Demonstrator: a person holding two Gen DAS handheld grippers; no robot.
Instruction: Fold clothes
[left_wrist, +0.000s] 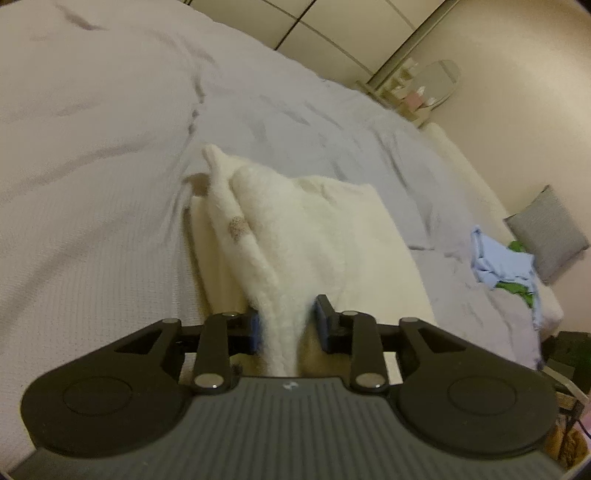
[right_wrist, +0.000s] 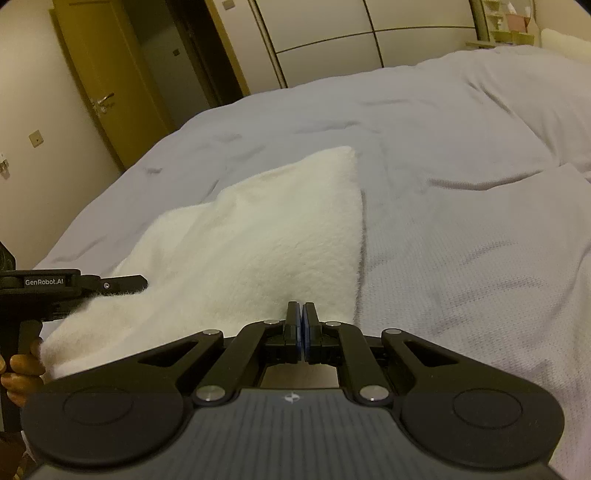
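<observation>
Fleecy white cloth (left_wrist: 280, 325) runs straight up from the left wrist camera between the blue pads of the left claw (left_wrist: 286, 325). Its jaws stand narrow but not fully pinched: the pad at 9 o'clock touches the fleece, while a thin gap shows beside the pad at 3 o'clock, so whether this grip is firm I cannot tell. From there the garment rises as a ridge toward 12 o'clock over a folded layer lying flat on the bed (left_wrist: 92, 184). At 3 o'clock, well apart, sits a pile of blue and green clothes (left_wrist: 502, 266) near a grey cushion (left_wrist: 550, 236).

In the right wrist view, the left claw shows at 9 o'clock with fleece draped under it. The right claw (right_wrist: 303, 332) is pressed shut at 6 o'clock, right at the garment's near edge; cloth between its pads cannot be made out.

My worry is the left side: a loose pinch on thick, slippery pile could let the edge slide out mid-fold, dropping the ridge crooked. Uneven pull between the two claws would skew the fold and drag the lower layer across the bed cover.
</observation>
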